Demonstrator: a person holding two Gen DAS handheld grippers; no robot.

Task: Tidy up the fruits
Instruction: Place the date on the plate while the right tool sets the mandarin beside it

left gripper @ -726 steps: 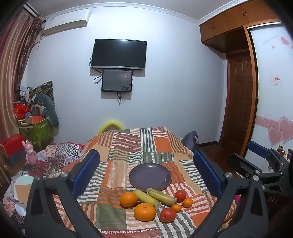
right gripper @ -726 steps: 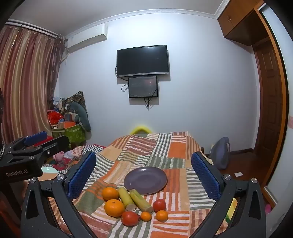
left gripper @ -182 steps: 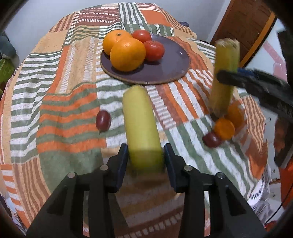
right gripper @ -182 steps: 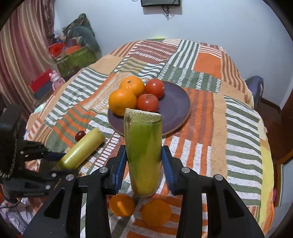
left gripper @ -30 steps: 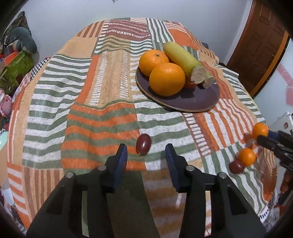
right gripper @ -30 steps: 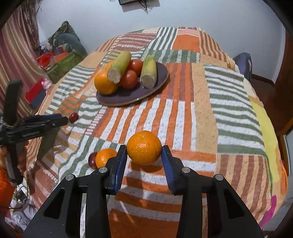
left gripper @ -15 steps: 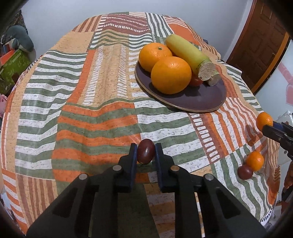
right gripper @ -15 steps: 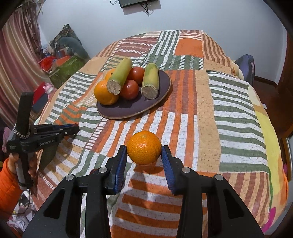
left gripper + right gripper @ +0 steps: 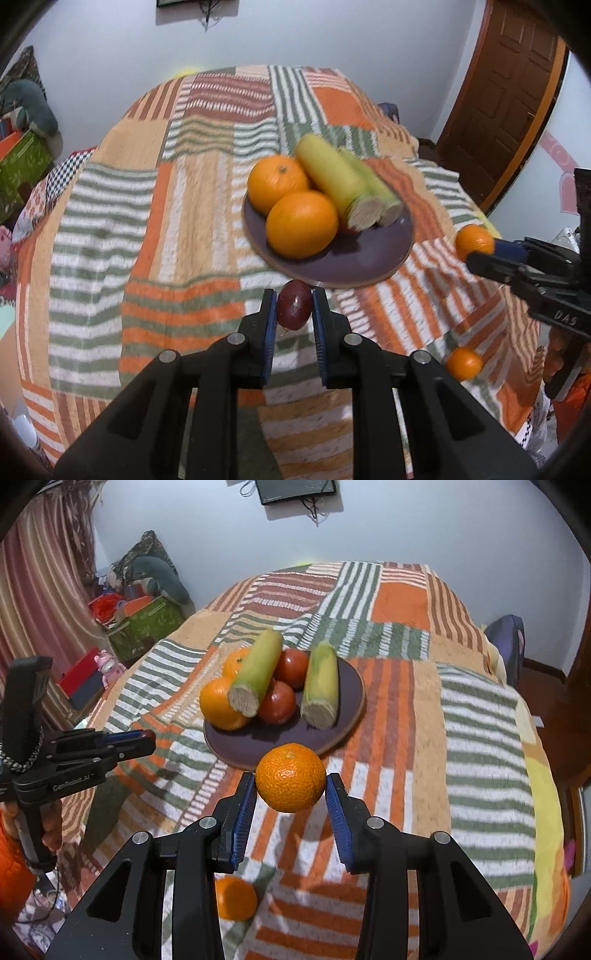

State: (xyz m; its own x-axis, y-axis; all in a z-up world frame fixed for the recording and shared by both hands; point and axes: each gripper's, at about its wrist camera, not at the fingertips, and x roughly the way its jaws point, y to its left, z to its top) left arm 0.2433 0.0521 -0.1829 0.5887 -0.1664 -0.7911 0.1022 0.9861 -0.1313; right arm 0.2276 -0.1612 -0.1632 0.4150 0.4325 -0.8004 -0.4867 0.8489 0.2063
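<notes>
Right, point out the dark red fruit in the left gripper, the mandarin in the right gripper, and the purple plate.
dark red fruit point(image 9: 294, 309), left wrist view, middle of its skin between the pads.
mandarin point(image 9: 290, 777), right wrist view, centre of its peel.
purple plate point(image 9: 347, 681), right wrist view, bare right part.

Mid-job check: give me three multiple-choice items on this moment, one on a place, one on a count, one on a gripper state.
1. Where is the loose small orange?
A. On the plate
B. On the cloth, near edge
C. On the floor

2. How many corn cobs lie on the plate?
A. One
B. Two
C. Three

3. What does the left gripper hold?
A. A dark red fruit
B. A tomato
C. Nothing

Answers: 1 B, it lies on the striped cloth below the right gripper. 2 B, two cut ends show. 3 A, the dark red fruit sits between its pads.
</notes>
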